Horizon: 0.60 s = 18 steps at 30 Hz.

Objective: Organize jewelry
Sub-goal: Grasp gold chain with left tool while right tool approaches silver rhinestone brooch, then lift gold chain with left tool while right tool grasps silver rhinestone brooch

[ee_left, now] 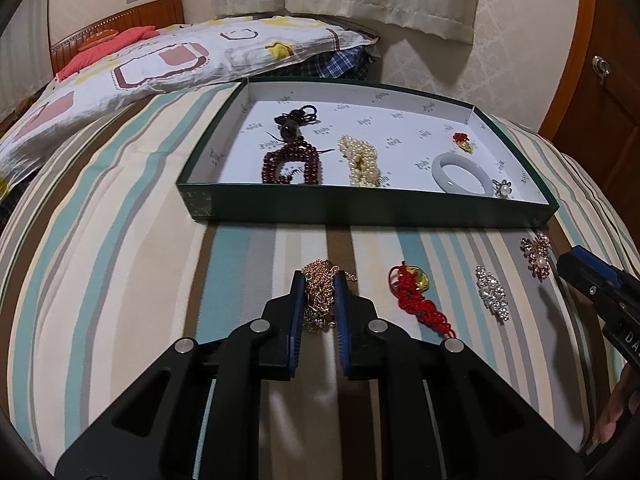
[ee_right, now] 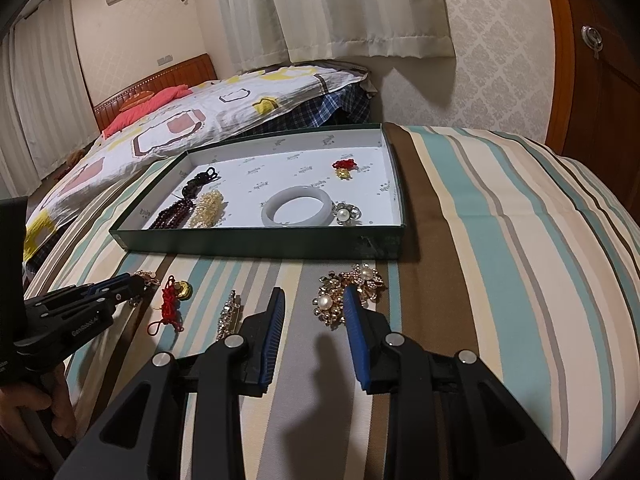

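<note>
My left gripper [ee_left: 320, 280] is shut on a heap of gold chain [ee_left: 322, 276] lying on the striped bedspread [ee_left: 120, 240]; in the right wrist view its tips [ee_right: 136, 286] cover most of that chain. To its right lie a red knotted tassel with a gold charm [ee_left: 416, 292], a rhinestone brooch [ee_left: 492, 292] and a gold pearl brooch [ee_left: 536, 252]. My right gripper [ee_right: 314, 300] stands open just short of the gold pearl brooch [ee_right: 328, 302], with its pads off it. The green tray [ee_left: 360, 208] holds dark red beads [ee_left: 290, 164], pearls [ee_left: 360, 158] and a pale bangle [ee_left: 460, 172].
The tray also holds a small red and gold charm [ee_right: 344, 170] and a pearl flower brooch [ee_right: 346, 214]. A patterned quilt [ee_left: 140, 64] is piled behind the tray on the left. A wooden door [ee_right: 600, 80] stands at the right. A hand [ee_right: 36, 404] holds the left gripper's handle.
</note>
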Each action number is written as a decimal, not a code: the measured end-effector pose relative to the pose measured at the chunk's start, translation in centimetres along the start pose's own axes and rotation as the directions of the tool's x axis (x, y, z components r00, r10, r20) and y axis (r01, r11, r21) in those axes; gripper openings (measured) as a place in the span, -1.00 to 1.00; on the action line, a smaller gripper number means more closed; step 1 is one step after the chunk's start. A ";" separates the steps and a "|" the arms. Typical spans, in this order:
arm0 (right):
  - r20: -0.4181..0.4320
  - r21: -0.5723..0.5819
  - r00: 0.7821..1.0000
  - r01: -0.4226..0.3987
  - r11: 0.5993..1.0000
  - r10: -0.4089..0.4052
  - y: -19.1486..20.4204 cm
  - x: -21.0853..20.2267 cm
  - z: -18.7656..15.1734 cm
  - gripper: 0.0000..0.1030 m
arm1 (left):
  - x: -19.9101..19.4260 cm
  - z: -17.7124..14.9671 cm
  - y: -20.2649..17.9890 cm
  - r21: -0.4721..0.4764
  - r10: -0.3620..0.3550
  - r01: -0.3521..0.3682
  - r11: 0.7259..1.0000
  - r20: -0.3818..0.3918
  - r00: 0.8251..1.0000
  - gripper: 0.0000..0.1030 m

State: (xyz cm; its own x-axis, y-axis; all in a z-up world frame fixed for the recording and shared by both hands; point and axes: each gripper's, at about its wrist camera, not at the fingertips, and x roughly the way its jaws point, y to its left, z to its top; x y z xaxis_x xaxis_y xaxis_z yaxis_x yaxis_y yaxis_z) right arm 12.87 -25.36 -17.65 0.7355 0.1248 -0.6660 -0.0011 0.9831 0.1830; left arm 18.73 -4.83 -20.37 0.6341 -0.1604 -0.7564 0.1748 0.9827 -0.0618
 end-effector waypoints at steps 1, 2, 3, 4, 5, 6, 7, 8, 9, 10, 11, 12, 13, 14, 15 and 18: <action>0.000 -0.002 1.000 -0.002 1.000 0.002 0.1 0.0 0.0 -0.40 | -0.1 0.0 0.1 -0.001 0.002 -0.002 1.000 0.001 1.000 -0.71; -0.001 -0.005 1.000 -0.004 1.000 0.004 0.3 0.0 0.0 -0.40 | -0.1 0.0 0.3 -0.002 0.005 -0.005 1.000 0.002 1.000 -0.71; -0.002 -0.007 1.000 -0.006 1.000 0.006 0.4 0.1 0.1 -0.40 | -0.3 0.0 0.4 -0.004 0.009 -0.009 1.000 0.005 1.000 -0.71; -0.003 -0.011 1.000 -0.009 1.000 0.009 0.6 0.1 0.1 -0.40 | -0.4 0.0 0.7 -0.006 0.012 -0.012 1.000 0.007 1.000 -0.71; -0.004 -0.015 1.000 -0.011 1.000 0.011 0.8 0.2 0.1 -0.40 | -0.5 0.0 0.8 -0.008 0.014 -0.013 1.000 0.008 1.000 -0.71; -0.005 -0.018 1.000 -0.014 1.000 0.014 0.9 0.2 0.1 -0.40 | -0.7 0.0 1.1 -0.012 0.018 -0.018 1.000 0.011 1.000 -0.71; -0.007 -0.021 1.000 -0.019 1.000 0.019 1.1 0.3 0.1 -0.40 | -0.9 0.0 1.3 -0.014 0.022 -0.022 1.000 0.014 1.000 -0.71; -0.008 -0.024 1.000 -0.021 0.999 0.021 1.3 0.4 0.1 -0.40 | -1.0 0.0 1.5 -0.016 0.026 -0.026 1.000 0.015 1.000 -0.71; -0.009 -0.028 1.000 -0.025 0.999 0.025 1.6 0.4 0.2 -0.40 | -1.1 0.0 1.8 -0.020 0.032 -0.032 0.999 0.017 0.999 -0.71; -0.010 -0.033 0.999 -0.030 0.999 0.030 1.9 0.6 0.2 -0.40 | -1.2 0.0 2.1 -0.025 0.037 -0.036 0.999 0.017 0.999 -0.72; -0.012 -0.037 0.999 -0.034 0.999 0.034 2.1 0.7 0.2 -0.40 | -1.3 -0.1 2.4 -0.029 0.040 -0.040 0.999 0.017 0.999 -0.72; -0.015 -0.044 0.999 -0.039 0.998 0.039 2.4 0.8 0.3 -0.40 | -1.4 -0.1 2.7 -0.035 0.045 -0.044 0.998 0.016 0.999 -0.72; -0.021 -0.051 0.999 -0.045 0.998 0.044 2.8 1.0 0.2 -0.40 | -1.4 -0.2 3.1 -0.041 0.049 -0.049 0.998 0.016 0.999 -0.72; -0.026 -0.056 0.998 -0.050 0.997 0.048 3.1 1.2 0.2 -0.40 | -1.5 -0.2 3.4 -0.047 0.054 -0.053 0.997 0.015 0.998 -0.72; -0.034 -0.062 0.998 -0.056 0.997 0.054 3.4 1.4 0.2 -0.40 | -1.5 -0.2 3.6 -0.052 0.057 -0.056 0.997 0.015 0.998 -0.72; -0.056 -0.075 0.996 -0.073 0.995 0.069 4.3 2.1 0.0 -0.40 | -1.5 -0.3 4.2 -0.061 0.064 -0.063 0.996 0.014 0.998 -0.72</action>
State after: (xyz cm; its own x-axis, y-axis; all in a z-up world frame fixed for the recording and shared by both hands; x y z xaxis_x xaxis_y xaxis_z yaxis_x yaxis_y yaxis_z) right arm 14.40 -20.87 -18.23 0.6942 0.1998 -0.6915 -0.1055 0.9786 0.1768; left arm 18.30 -0.40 -19.63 0.6543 -0.0988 -0.7498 0.0887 0.9946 -0.0536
